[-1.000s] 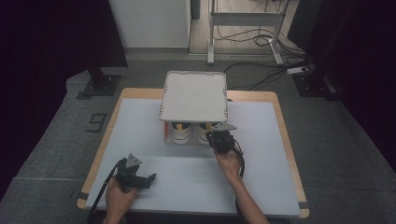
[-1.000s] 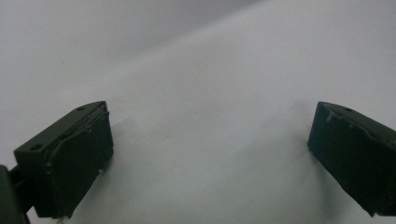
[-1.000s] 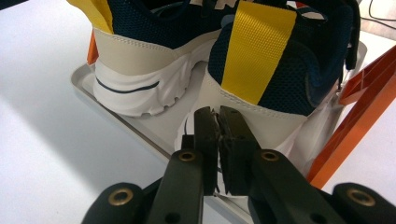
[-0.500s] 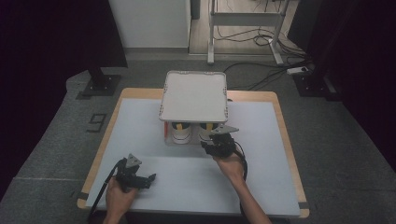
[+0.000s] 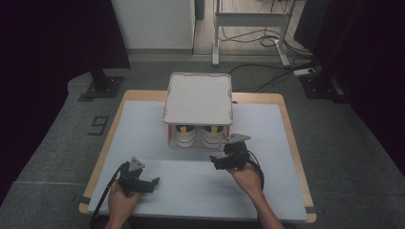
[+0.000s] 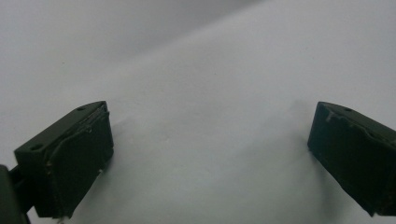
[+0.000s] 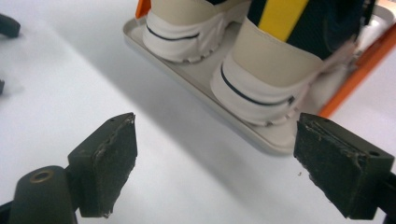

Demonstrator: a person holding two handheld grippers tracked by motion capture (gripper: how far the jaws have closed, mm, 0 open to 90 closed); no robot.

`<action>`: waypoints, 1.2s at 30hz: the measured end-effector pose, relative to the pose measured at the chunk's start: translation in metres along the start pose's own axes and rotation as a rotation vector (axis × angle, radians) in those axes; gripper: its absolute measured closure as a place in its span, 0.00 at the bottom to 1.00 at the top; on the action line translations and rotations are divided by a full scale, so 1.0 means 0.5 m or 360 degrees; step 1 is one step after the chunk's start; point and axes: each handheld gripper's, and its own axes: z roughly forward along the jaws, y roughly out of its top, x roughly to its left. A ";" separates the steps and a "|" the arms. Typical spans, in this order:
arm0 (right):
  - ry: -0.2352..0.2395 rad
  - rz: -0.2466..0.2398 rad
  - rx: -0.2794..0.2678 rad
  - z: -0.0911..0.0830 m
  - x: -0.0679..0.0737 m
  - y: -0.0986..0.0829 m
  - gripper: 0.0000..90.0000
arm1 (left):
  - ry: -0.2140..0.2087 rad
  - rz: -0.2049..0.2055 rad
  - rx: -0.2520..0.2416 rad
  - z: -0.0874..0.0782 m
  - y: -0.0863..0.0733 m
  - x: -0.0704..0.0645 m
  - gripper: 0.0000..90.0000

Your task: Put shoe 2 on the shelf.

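Observation:
A small two-level rack stands at the middle of the white table (image 5: 267,129); its grey top tray (image 5: 198,98) is bare. On the lower grey tray (image 7: 187,70) sits a pair of white and beige shoes, heels toward me: the left shoe (image 5: 185,135) (image 7: 187,28) and the right shoe (image 5: 211,135) (image 7: 266,79). My right gripper (image 5: 216,162) (image 7: 215,158) is open just in front of the rack, holding nothing. Near the table's front left, my left gripper (image 5: 153,181) (image 6: 210,154) is open over bare tabletop.
Orange posts (image 7: 350,74) carry the rack's trays at the corners. The table has a wooden rim (image 5: 291,138). Beyond it lie dark floor, cables (image 5: 267,43) and a metal stand's legs (image 5: 248,19).
My right gripper has drawn back from the rack toward the table's front. The left gripper has stayed where it was.

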 end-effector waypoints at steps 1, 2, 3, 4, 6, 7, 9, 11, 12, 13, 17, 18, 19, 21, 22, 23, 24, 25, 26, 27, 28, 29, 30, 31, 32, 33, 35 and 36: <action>-0.0007 -0.0005 0.0000 -0.006 -0.001 -0.003 0.13 | 0.0000 0.0000 0.0000 0.000 0.000 0.000 0.00; -0.0010 -0.0007 -0.0002 -0.013 -0.003 -0.007 0.11 | 0.0000 0.0000 0.0000 0.000 0.000 0.000 0.00; -0.0015 -0.0006 -0.0006 -0.019 -0.004 -0.011 0.10 | 0.0000 0.0000 0.0000 0.000 0.000 0.000 0.00; -0.0015 -0.0006 -0.0006 -0.019 -0.004 -0.011 0.10 | 0.0001 -0.0002 -0.0002 0.000 0.000 0.000 0.00; -0.0031 -0.0010 0.0001 -0.039 -0.009 -0.022 0.03 | 0.0001 -0.0002 -0.0001 0.000 0.000 0.000 0.00; -0.0038 -0.0011 0.0001 -0.045 -0.010 -0.026 0.02 | 0.0001 -0.0002 -0.0002 0.000 0.000 0.000 0.00; -0.0052 -0.0014 0.0001 -0.059 -0.013 -0.033 0.00 | 0.0001 -0.0002 -0.0002 0.000 0.000 0.000 0.00; -0.0065 -0.0014 -0.0008 -0.075 -0.017 -0.042 0.00 | 0.0001 -0.0003 -0.0003 0.000 0.000 0.000 0.00; -0.0068 -0.0020 -0.0009 -0.081 -0.019 -0.046 0.00 | 0.0001 -0.0003 -0.0002 0.000 0.000 0.000 0.00; -0.0079 -0.0018 -0.0013 -0.089 -0.021 -0.051 0.00 | 0.0001 -0.0003 -0.0002 0.000 0.000 0.000 0.00; -0.0133 0.0008 -0.0019 -0.117 -0.034 -0.076 0.00 | 0.0001 -0.0003 -0.0003 0.000 0.000 0.000 0.00; -0.0149 0.0020 -0.0020 -0.123 -0.038 -0.084 0.00 | 0.0001 -0.0003 -0.0002 0.000 0.000 0.000 0.00; -0.0160 0.0038 -0.0022 -0.127 -0.044 -0.094 0.00 | 0.0001 -0.0003 -0.0002 0.000 0.000 0.000 0.00; -0.0172 0.0057 -0.0028 -0.131 -0.050 -0.104 0.00 | 0.0001 -0.0004 -0.0003 0.000 0.000 0.000 0.00; -0.0202 0.0102 -0.0028 -0.136 -0.066 -0.129 0.00 | 0.0001 -0.0003 -0.0003 0.000 0.000 0.000 0.00; -0.0219 0.0120 -0.0029 -0.136 -0.072 -0.139 0.00 | 0.0001 -0.0004 -0.0003 0.000 0.000 0.000 0.00; -0.0219 0.0120 -0.0029 -0.136 -0.072 -0.139 0.00 | 0.0001 -0.0004 -0.0003 0.000 0.000 0.000 0.00; -0.0241 0.0186 -0.0018 -0.132 -0.088 -0.168 0.00 | 0.0002 -0.0004 -0.0002 0.000 0.000 0.000 0.00; -0.0250 0.0204 -0.0008 -0.130 -0.093 -0.177 0.00 | 0.0002 -0.0004 -0.0002 0.000 0.000 0.000 0.00; -0.0250 0.0204 -0.0008 -0.130 -0.093 -0.177 0.00 | 0.0002 -0.0004 -0.0002 0.000 0.000 0.000 0.00; -0.0261 0.0225 0.0005 -0.127 -0.098 -0.190 0.00 | 0.0001 -0.0004 -0.0003 0.000 0.000 0.000 0.00; -0.0281 0.0260 0.0034 -0.118 -0.108 -0.213 0.00 | 0.0001 -0.0004 -0.0002 0.000 0.000 0.000 0.00; -0.0292 0.0276 0.0048 -0.113 -0.111 -0.223 0.00 | 0.0001 -0.0004 -0.0002 0.000 0.000 0.000 0.00; -0.0292 0.0276 0.0048 -0.113 -0.111 -0.223 0.00 | 0.0001 -0.0004 -0.0002 0.000 0.000 0.000 0.00; -0.0304 0.0290 0.0083 -0.103 -0.116 -0.241 0.00 | 0.0002 -0.0004 -0.0002 0.000 0.000 0.000 0.00; -0.0313 0.0296 0.0106 -0.095 -0.117 -0.249 0.00 | 0.0002 -0.0004 -0.0002 0.000 0.000 0.000 0.00; -0.0311 0.0270 0.0109 -0.089 -0.116 -0.260 0.00 | 0.0002 -0.0004 -0.0002 0.000 0.000 0.000 0.00; -0.0311 0.0273 0.0111 -0.089 -0.116 -0.260 0.00 | 0.0002 -0.0004 -0.0002 0.000 0.000 -0.001 0.00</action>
